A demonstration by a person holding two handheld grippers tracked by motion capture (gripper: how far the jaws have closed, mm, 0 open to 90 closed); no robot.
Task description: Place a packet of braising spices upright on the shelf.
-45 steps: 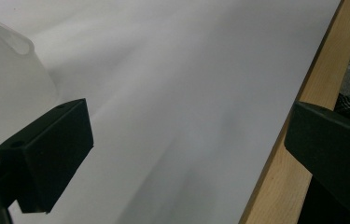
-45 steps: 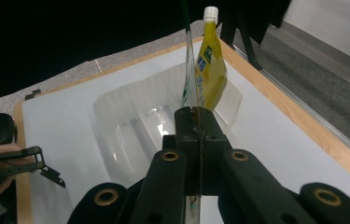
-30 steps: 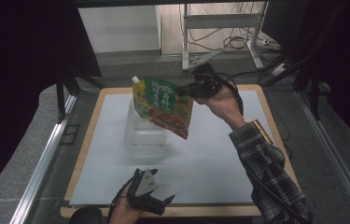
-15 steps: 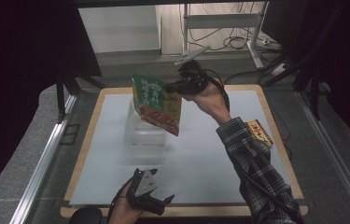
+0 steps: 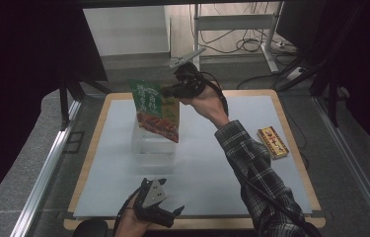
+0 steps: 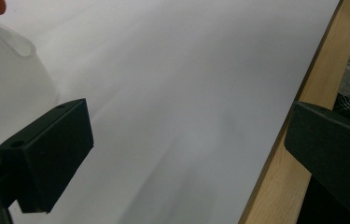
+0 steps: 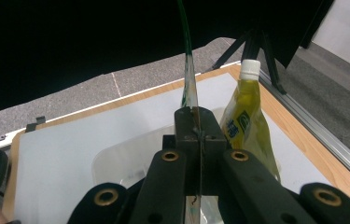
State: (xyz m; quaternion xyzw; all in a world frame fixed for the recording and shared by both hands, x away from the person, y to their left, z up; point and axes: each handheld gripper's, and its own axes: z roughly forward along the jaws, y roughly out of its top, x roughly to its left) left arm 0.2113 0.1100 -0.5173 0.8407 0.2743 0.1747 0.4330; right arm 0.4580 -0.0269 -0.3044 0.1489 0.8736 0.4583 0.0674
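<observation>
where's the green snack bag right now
In the high view the green snack bag hangs in the air at centre, pinched at its edge by the right tool, just above the clear plastic container on the white mat.

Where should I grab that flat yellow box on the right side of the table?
Take the yellow box across its two long edges, coming straight down from above. It lies flat on the table, narrow, slightly angled, with free room around it.

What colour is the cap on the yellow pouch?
White; the cap on the yellow pouch shows best in the right gripper view.
</observation>
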